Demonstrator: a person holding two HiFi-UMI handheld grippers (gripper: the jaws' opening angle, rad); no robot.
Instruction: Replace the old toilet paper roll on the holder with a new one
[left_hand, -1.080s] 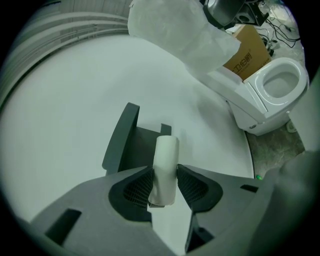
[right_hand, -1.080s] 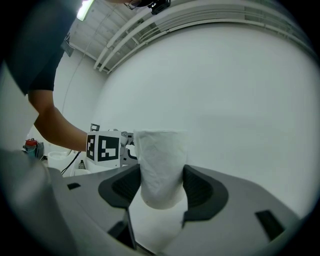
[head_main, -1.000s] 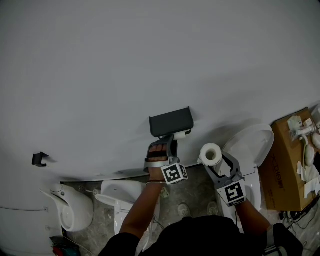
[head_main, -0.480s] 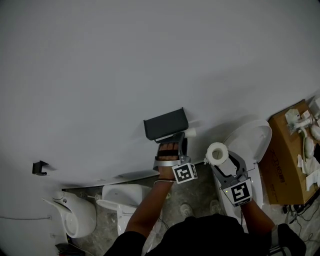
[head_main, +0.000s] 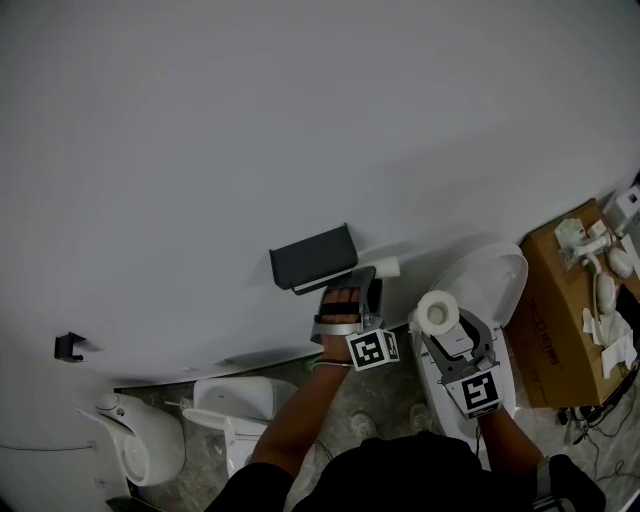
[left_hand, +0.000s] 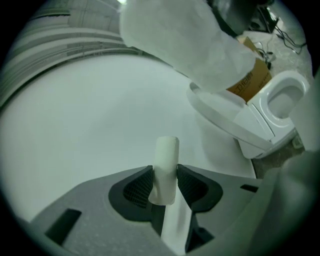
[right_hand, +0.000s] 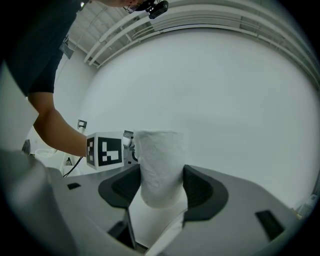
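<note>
Landmark: holder (head_main: 313, 257), a dark hooded bracket on the white wall; bar under the hood not made out.
Left gripper (left_hand: 165, 187): jaws clamped on the old core (left_hand: 166, 155), a thin bare tube, just off the holder's right end and seemingly clear of it.
Right gripper (right_hand: 161, 189): jaws clamped across the new roll (right_hand: 159, 160), full and white, farther right of the holder and a little lower, bore turned up toward the head view.
Step in hand: probably clearing the spent core away from the holder's open right end to make room for the fresh roll.
Doing it well, left side: carry the core sideways, away from the holder, before lowering it; keep the grip light, since a thin tube probably crushes or twists easily.
Doing it well, right side: turn the roll so its bore lines up with the holder's bar, then bring it in from the right, level with the bar; avoid squeezing harder, as soft paper dents and the bore may go oval.
Order: core out of the way first, roll in second, so the two grippers do not crowd each other beside the holder.
Risk: hood hiding the bar's tip from above; approach slowly and feel for the entry.
Also right of the holder: toilet (head_main: 490, 285) below the roll, a poor place for a dropped core.
</note>
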